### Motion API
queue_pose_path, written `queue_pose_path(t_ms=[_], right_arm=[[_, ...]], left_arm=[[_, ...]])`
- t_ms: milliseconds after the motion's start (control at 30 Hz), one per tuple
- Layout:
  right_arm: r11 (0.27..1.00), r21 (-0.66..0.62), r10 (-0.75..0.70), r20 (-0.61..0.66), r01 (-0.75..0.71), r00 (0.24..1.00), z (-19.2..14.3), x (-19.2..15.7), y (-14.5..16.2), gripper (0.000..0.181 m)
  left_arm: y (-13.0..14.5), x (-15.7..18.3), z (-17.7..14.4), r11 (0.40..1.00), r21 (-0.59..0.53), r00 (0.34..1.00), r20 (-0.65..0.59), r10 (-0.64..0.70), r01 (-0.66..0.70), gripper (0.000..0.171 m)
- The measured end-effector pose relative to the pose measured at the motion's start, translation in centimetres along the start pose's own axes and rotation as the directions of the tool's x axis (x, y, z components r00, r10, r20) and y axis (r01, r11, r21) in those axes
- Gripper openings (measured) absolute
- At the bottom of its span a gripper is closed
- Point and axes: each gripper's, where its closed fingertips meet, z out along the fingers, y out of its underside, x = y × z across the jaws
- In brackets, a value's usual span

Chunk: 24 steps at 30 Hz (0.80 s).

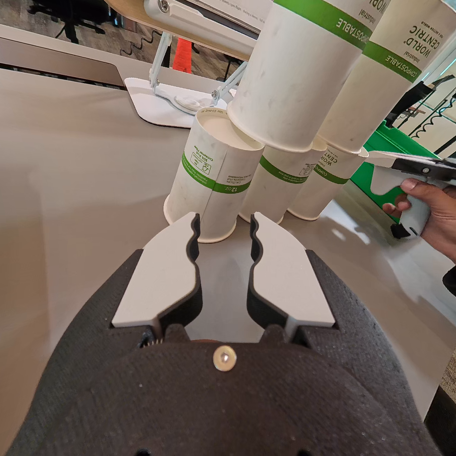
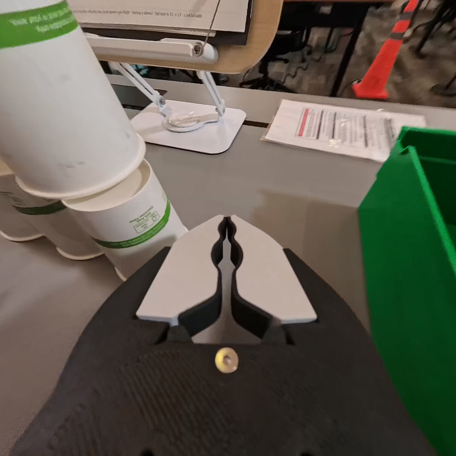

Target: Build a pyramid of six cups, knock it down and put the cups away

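Observation:
White paper cups with green bands stand upside down in a pyramid on the grey table (image 1: 74, 172). The bottom row has three cups; the nearest one (image 1: 212, 180) is just in front of my left gripper (image 1: 223, 218), which is open and empty. Two upper cups (image 1: 293, 74) rest on the bottom row. My right gripper (image 2: 226, 218) is shut and empty, low over the table just right of the nearest bottom cup (image 2: 130, 219). An upper cup (image 2: 56, 111) rises at its left. The right gripper's handle, held by a hand (image 1: 431, 209), shows in the left wrist view.
A green bin (image 2: 407, 271) stands close to the right of my right gripper and shows behind the cups (image 1: 394, 153). A white stand (image 2: 197, 128) holding a board sits at the table's back. A printed sheet (image 2: 345, 128) lies at back right. An orange cone (image 2: 385, 54) stands on the floor.

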Motion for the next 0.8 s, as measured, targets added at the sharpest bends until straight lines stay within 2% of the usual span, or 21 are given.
queue_pose_path(t_ms=[133, 267, 367, 567, 633, 800], right_arm=[[0.997, 0.022, -0.066, -0.046, 0.067, 0.997, -0.3, -0.1, -0.4, 0.0], [0.998, 0.026, -0.062, 0.012, 0.061, 0.998, -0.4, -0.9, -0.3, 0.0], [0.998, 0.057, 0.019, 0.115, -0.026, 0.993, -0.9, -1.8, -0.9, 0.0], [0.988, 0.068, 0.117, 0.221, -0.135, 0.968, -1.2, -2.6, -1.6, 0.0], [0.975, 0.065, 0.189, 0.244, -0.21, 0.951, -1.2, -2.9, -2.0, 0.0], [0.959, 0.066, 0.249, 0.279, -0.277, 0.927, -1.4, -3.0, -2.4, 0.0]], left_arm=[[0.0, 0.0, 0.0, 1.0, -0.001, 1.0, 0.0, 0.002, -0.002, 0.039], [0.0, 0.0, 0.0, 1.0, -0.001, 1.0, 0.0, 0.002, -0.002, 0.039], [0.0, 0.0, 0.0, 1.0, 0.0, 1.0, 0.001, 0.002, -0.002, 0.039], [0.1, 0.0, 0.0, 1.0, -0.003, 1.0, 0.0, 0.004, -0.004, 0.039], [0.1, 0.0, 0.0, 1.0, -0.003, 1.0, 0.001, 0.005, -0.005, 0.039], [0.1, 0.0, 0.0, 1.0, -0.002, 1.0, 0.0, 0.003, -0.003, 0.039]])
